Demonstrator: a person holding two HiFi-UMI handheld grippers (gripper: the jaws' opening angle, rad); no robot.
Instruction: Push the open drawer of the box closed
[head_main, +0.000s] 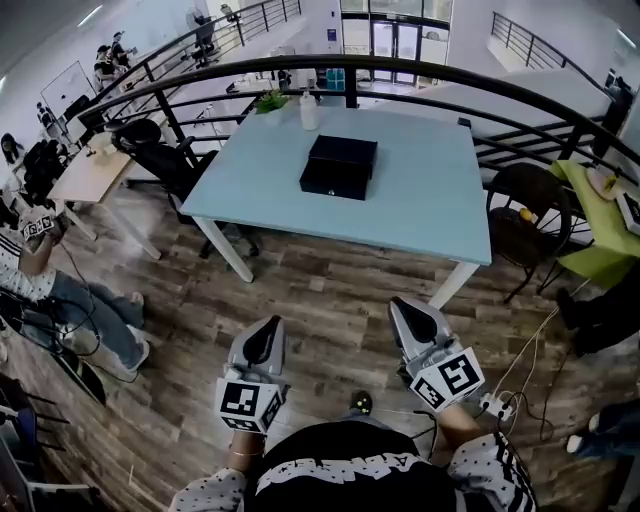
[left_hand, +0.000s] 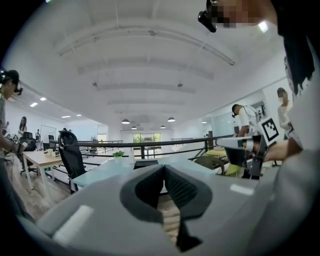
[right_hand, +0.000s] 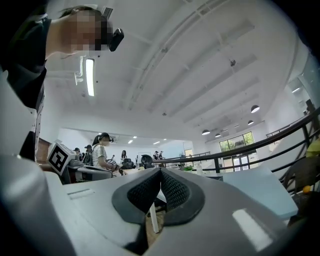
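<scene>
A matte black, flat rectangular box (head_main: 340, 166) sits midway along the smooth pale-blue bench (head_main: 430, 215), nearer its far edge. Off the bench's near edge, the left gripper (head_main: 263, 342) and right gripper (head_main: 412, 318) hang over the wood-plank floor (head_main: 330, 290), their ribbed dark jaws pressed together on nothing.

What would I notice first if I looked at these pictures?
Probably the black box, sitting in the middle of the pale blue table. Next, the two grippers at the bottom of the head view, left gripper and right gripper, both shut with nothing in them, held over the wood floor and well short of the table.
</scene>
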